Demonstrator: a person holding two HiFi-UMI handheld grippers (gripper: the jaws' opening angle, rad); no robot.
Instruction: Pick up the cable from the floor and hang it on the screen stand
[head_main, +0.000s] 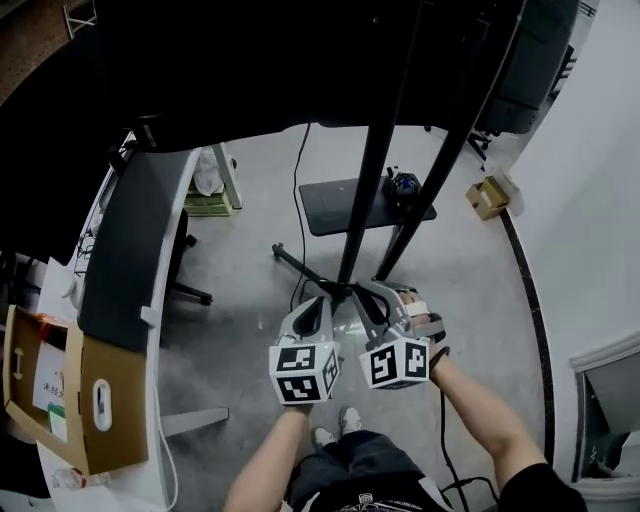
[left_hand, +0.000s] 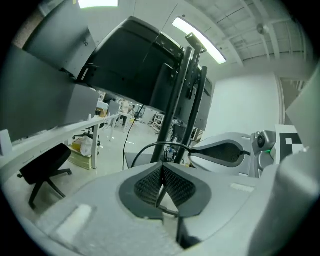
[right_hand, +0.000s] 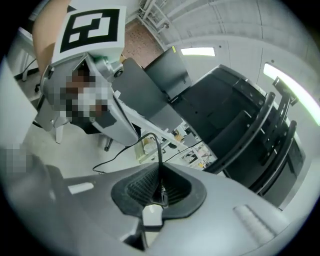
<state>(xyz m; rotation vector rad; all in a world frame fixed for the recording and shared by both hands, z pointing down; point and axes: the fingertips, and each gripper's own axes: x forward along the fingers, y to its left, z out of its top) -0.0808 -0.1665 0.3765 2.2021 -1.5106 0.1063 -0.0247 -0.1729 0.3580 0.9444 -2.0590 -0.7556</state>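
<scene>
A thin black cable (left_hand: 160, 145) arcs in front of my left gripper (left_hand: 161, 167) and runs into the jaws of my right gripper (left_hand: 200, 149). In the right gripper view the cable (right_hand: 157, 150) rises out of the right gripper (right_hand: 159, 167), which is shut on it, then bends left and drops toward the floor. The left gripper's pads are pressed together, and I see nothing held between them. Both grippers, left (head_main: 318, 305) and right (head_main: 375, 292), sit side by side at the foot of the screen stand (head_main: 365, 200), whose black poles (left_hand: 177, 110) carry a large dark screen (head_main: 300, 60).
The stand's dark base plate (head_main: 340, 205) lies just ahead, with another black cable (head_main: 297, 180) trailing over the floor beside it. At left are a desk (head_main: 130, 250), an office chair (head_main: 180, 260) and a cardboard box (head_main: 60, 400). Near the white wall (head_main: 600, 200) is a small box (head_main: 487, 195).
</scene>
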